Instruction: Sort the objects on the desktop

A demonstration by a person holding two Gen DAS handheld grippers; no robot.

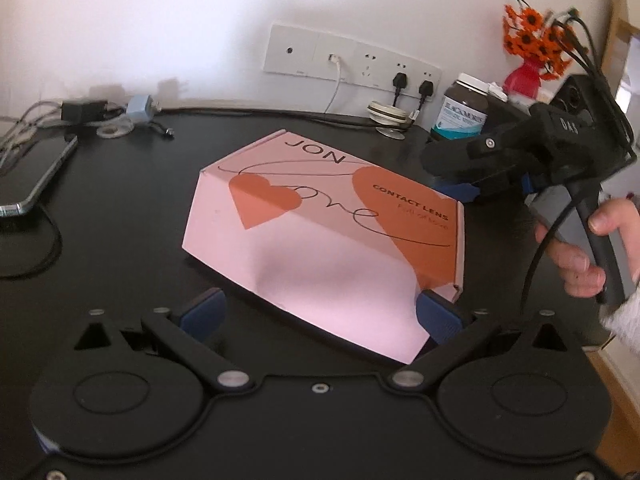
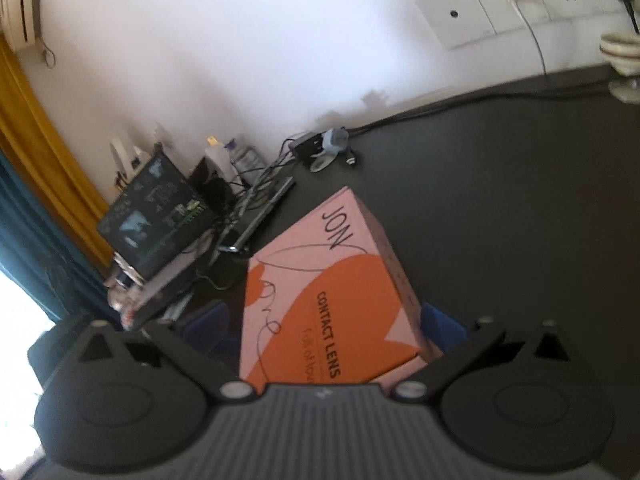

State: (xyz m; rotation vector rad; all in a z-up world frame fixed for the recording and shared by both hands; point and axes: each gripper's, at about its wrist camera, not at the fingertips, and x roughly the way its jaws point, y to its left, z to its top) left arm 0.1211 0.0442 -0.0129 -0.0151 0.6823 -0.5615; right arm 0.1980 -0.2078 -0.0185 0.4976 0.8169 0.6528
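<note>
Black desk (image 1: 120, 216) under a white wall: the pink box (image 1: 320, 224) lies flat mid-desk. Left claw (image 1: 320, 316) and right claw (image 2: 326, 326) both stand apart, straddling opposite ends. Best close evenly on both sides and lift level, clear of the phone (image 1: 36, 176).

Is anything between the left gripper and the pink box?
Nothing visible. The pink box lies right in front of the open left gripper, its near corner between the blue pads. The right gripper sits at the box's far right side.
</note>
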